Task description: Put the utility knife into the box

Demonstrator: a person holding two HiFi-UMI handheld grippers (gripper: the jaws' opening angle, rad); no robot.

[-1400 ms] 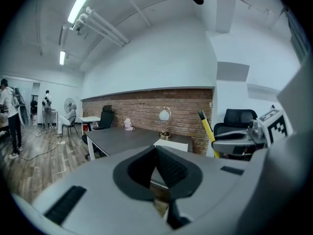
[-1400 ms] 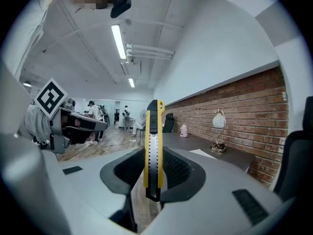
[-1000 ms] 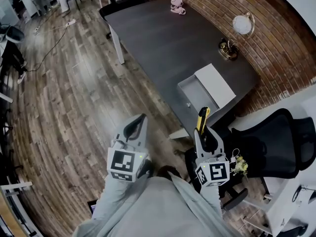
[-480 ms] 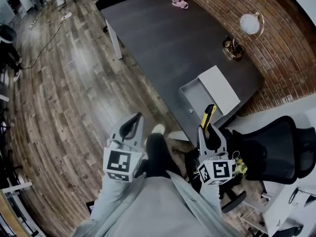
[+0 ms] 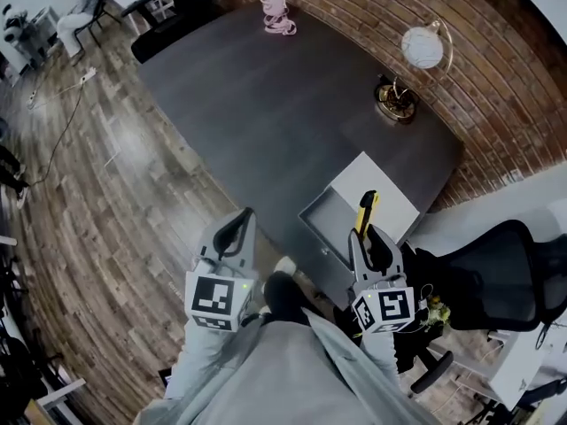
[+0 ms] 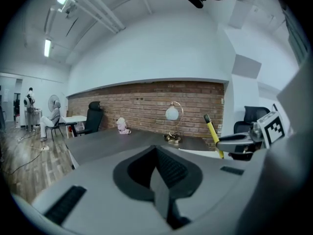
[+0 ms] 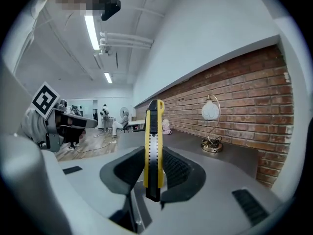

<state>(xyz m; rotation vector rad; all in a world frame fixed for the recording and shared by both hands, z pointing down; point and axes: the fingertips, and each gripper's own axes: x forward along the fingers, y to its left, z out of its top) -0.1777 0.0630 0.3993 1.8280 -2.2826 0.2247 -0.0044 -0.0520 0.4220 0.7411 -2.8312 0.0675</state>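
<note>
A yellow utility knife stands upright in my right gripper, which is shut on its lower part. In the right gripper view the knife rises between the dark pads. Its tip lies over the near side of the grey open box, whose white lid lies behind it on the dark table. My left gripper is shut and holds nothing, off the table's edge to the left of the box. From the left gripper view the knife shows at the right.
A globe lamp on a brass base stands near the brick wall. A pink object sits at the table's far end. A black office chair is at the right. Wooden floor spreads to the left.
The table and box have come closer in the head view. The knife in my right gripper now reaches over the box's near edge. Both grippers stay shut.
</note>
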